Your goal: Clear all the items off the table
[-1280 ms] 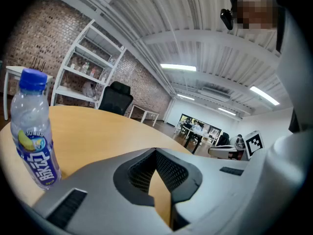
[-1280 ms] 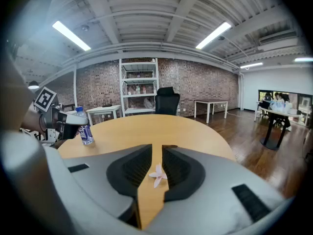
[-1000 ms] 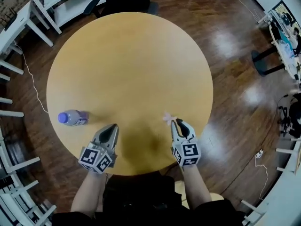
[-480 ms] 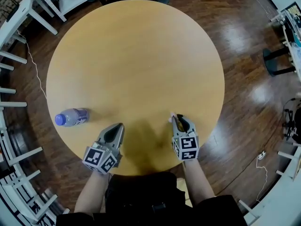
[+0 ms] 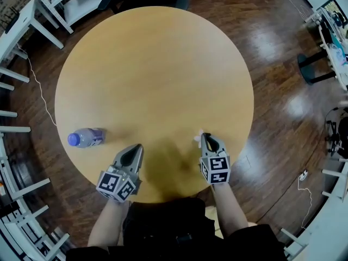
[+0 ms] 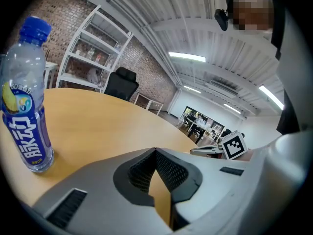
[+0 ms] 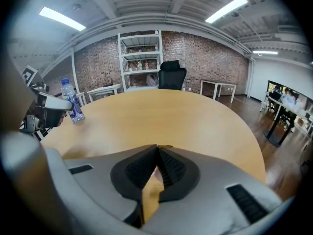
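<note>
Two tools: we are just clamping the right gripper (image 5: 203,138) onto a pink scrap (image 5: 197,137); the left gripper (image 5: 138,147) is sitting with jaws together, empty.

A round pale-wood table (image 5: 152,69) stands on a dark, glossy plank floor (image 5: 283,80), with white desk frames (image 5: 13,78) near its left edge. Beyond its far edge, a black office chair (image 7: 172,76) and white open shelving (image 7: 139,58) stand before a red brick wall (image 7: 205,58). Strip lights (image 7: 229,9) hang from the ribbed ceiling.
</note>
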`<state>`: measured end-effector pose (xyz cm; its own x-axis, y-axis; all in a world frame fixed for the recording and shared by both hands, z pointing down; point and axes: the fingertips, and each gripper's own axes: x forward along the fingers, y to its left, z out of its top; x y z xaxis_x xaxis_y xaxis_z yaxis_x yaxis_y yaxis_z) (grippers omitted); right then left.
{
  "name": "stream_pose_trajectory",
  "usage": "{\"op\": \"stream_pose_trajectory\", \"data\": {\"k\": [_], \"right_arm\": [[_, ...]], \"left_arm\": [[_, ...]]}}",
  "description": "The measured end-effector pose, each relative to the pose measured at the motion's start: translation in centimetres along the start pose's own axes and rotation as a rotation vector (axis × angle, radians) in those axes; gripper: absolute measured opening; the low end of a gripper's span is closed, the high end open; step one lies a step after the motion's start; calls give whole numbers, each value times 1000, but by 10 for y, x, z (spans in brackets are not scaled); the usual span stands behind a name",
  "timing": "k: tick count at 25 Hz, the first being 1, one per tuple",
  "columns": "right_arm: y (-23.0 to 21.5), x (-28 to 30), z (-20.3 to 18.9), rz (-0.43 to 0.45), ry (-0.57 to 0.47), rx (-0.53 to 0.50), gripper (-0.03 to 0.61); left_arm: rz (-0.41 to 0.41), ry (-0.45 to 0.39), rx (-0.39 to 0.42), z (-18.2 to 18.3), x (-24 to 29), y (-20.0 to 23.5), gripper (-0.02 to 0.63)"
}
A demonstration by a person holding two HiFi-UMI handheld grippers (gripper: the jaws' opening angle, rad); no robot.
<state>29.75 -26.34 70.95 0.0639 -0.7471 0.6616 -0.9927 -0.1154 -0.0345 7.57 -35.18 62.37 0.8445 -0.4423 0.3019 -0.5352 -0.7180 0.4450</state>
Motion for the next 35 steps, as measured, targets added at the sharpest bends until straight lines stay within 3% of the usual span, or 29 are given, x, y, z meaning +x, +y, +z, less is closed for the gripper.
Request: {"op": "stream_pose_trajectory", "data": {"k": [5, 11, 18, 28, 35], "right_arm": [[8, -38, 29, -55, -88, 15, 2], [16, -104, 52, -187, -207, -5, 3], [13, -204, 61, -347, -367, 144, 3], [-12, -355, -28, -725, -380, 140, 3], [-11, -453, -102, -896, -395, 223, 3]], "left_arm": [[-50, -27, 28, 18, -18, -8, -2], [-182, -112, 87, 52, -26, -30, -2], [-364, -198, 140, 88, -40, -79, -2], [-677, -154, 201, 55, -42, -205, -2], [-842, -115, 236, 17, -60, -300, -2]]}}
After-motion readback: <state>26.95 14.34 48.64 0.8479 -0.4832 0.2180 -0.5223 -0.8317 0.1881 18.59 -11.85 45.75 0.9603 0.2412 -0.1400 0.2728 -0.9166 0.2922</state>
